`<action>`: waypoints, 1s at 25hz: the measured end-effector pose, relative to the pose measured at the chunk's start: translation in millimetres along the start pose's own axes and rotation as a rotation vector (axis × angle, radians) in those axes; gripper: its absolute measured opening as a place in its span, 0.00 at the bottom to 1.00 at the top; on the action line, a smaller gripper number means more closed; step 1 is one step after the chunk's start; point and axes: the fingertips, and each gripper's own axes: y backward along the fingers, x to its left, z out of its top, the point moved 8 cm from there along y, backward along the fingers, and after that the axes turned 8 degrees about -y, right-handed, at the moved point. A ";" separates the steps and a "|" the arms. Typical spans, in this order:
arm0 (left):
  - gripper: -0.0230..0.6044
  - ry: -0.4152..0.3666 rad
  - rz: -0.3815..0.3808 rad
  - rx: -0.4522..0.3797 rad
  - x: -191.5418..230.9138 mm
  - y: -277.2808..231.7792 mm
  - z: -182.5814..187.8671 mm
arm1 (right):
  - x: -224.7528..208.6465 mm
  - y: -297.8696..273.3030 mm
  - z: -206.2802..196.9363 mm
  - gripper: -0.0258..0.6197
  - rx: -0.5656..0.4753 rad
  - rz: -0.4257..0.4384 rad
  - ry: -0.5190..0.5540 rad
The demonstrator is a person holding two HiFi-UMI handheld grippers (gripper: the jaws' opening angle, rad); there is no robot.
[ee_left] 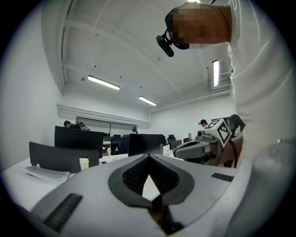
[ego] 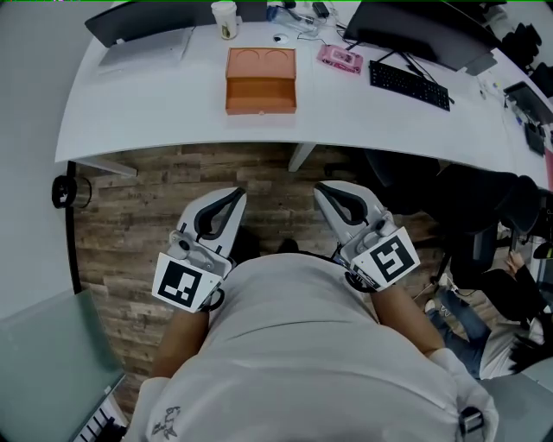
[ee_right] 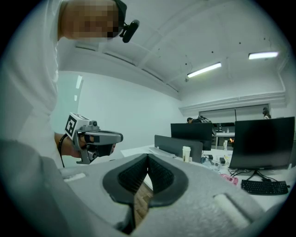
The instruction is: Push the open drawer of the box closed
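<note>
An orange box (ego: 260,80) stands on the white desk (ego: 155,104), far ahead of both grippers. Its drawer (ego: 260,95) is pulled out toward me, and the top has two round recesses. My left gripper (ego: 235,194) and right gripper (ego: 321,188) are held close to my body over the wooden floor, short of the desk's front edge. Both point toward the desk, with jaws shut and nothing between them. In the left gripper view the jaws (ee_left: 148,156) meet at the tips, and the right gripper (ee_left: 199,149) shows beside them. The right gripper view shows its own shut tips (ee_right: 148,156) and the left gripper (ee_right: 95,139).
On the desk stand a paper cup (ego: 225,19), a laptop (ego: 143,39), a pink item (ego: 339,59), a black keyboard (ego: 409,85) and a monitor (ego: 415,30). A dark chair (ego: 484,207) sits under the desk at the right. A desk leg (ego: 301,156) stands ahead of the grippers.
</note>
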 end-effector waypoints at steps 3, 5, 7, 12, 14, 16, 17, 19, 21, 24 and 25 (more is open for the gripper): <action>0.04 0.001 -0.022 -0.006 30.4 1.8 -3.5 | 2.0 -26.4 4.6 0.04 0.006 -0.024 0.000; 0.04 -0.003 -0.041 -0.009 51.6 5.6 -3.6 | 5.6 -43.7 9.1 0.04 0.015 -0.047 -0.012; 0.04 -0.002 -0.062 -0.007 73.6 10.0 -2.9 | 9.0 -60.1 15.0 0.04 0.018 -0.070 -0.002; 0.04 -0.025 -0.116 -0.019 123.7 24.7 2.7 | 24.5 -101.9 31.8 0.04 0.009 -0.118 0.022; 0.03 -0.041 -0.141 -0.024 140.0 33.3 2.3 | 30.7 -115.9 36.1 0.04 0.009 -0.142 0.014; 0.04 -0.033 -0.150 -0.025 157.3 40.6 -0.8 | 35.0 -127.9 38.0 0.04 0.006 -0.164 0.020; 0.04 -0.024 -0.152 -0.029 165.2 43.8 -2.5 | 37.1 -133.5 38.6 0.04 0.004 -0.173 0.021; 0.04 -0.013 -0.158 -0.036 177.1 50.6 -5.1 | 42.5 -143.0 39.1 0.04 0.003 -0.187 0.014; 0.04 -0.016 -0.168 -0.035 185.6 58.1 -8.1 | 48.7 -150.5 37.8 0.04 0.000 -0.199 0.016; 0.04 -0.004 -0.166 -0.050 198.3 66.5 -10.8 | 57.4 -163.3 35.7 0.04 0.007 -0.204 0.013; 0.04 0.001 -0.165 -0.055 201.5 68.6 -11.0 | 59.7 -167.2 36.0 0.04 0.010 -0.203 0.014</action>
